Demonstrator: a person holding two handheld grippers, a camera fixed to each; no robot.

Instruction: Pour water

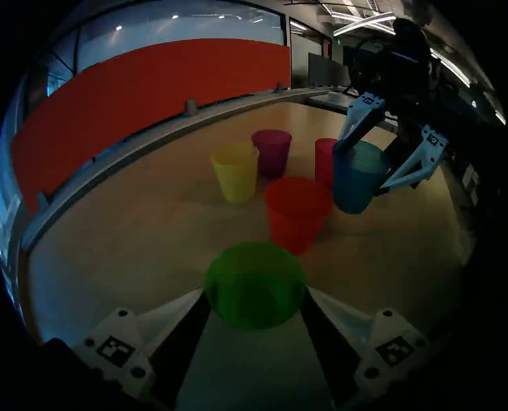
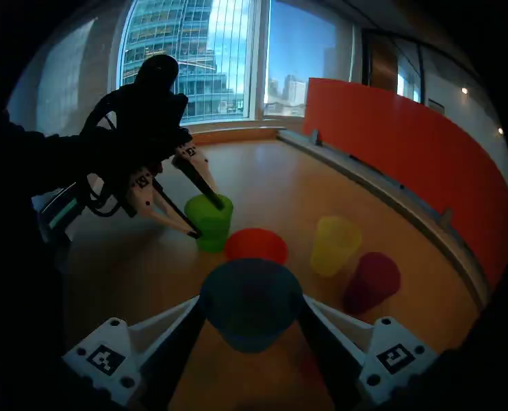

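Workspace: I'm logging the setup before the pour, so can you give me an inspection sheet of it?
Surface: wooden top, cups grouped near its middle.
Job's things: green cup, blue cup, red cup, yellow cup, purple cup, pink cup; water too dim to tell.
Clutter: nothing seen.
Grippers: left gripper fingers shut on green cup; right gripper fingers shut on blue cup.
Cables: nothing seen.
Surroundings: red panel along one edge, windows facing towers, ceiling lights.
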